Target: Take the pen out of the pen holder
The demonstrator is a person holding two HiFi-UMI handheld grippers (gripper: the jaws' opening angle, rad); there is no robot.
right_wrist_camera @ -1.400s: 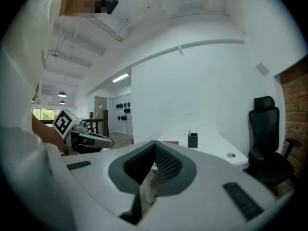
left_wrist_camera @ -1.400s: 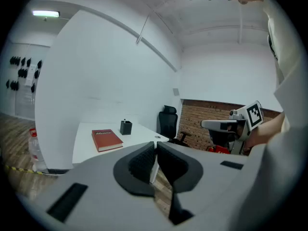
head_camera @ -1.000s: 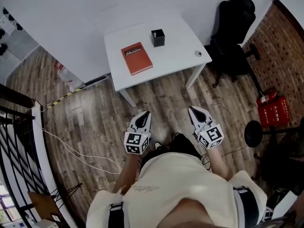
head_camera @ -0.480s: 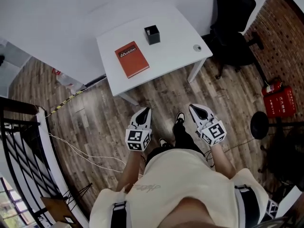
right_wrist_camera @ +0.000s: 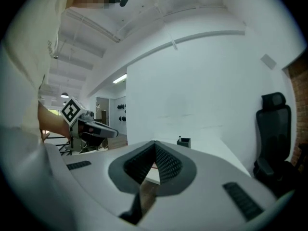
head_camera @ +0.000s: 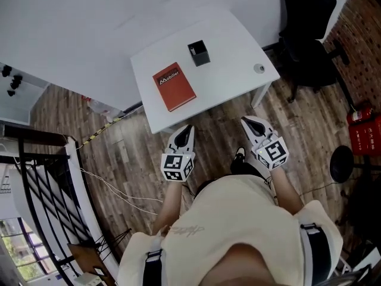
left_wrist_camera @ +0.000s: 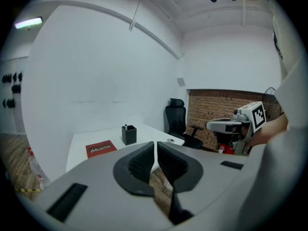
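A black square pen holder (head_camera: 199,53) stands toward the back of the white table (head_camera: 232,49). In the left gripper view, a pen (left_wrist_camera: 126,127) sticks up out of the pen holder (left_wrist_camera: 129,134). The holder (right_wrist_camera: 183,142) shows small and far in the right gripper view. My left gripper (head_camera: 187,128) is shut and empty, with its tips at the table's near edge. My right gripper (head_camera: 245,120) is also shut and empty, over the floor beside the table's front right leg. Both point level toward the table, well short of the holder.
A red book (head_camera: 174,87) lies left of the holder, and a small round object (head_camera: 259,68) sits near the table's right corner. A black office chair (head_camera: 309,40) stands to the right. Red fire extinguishers (head_camera: 364,127) are by the brick wall, and a black railing (head_camera: 41,177) is at left.
The person has walked forward. Both grippers have come from mid-floor up to the table's near edge, still shut, and the table now lies closer in the head view.
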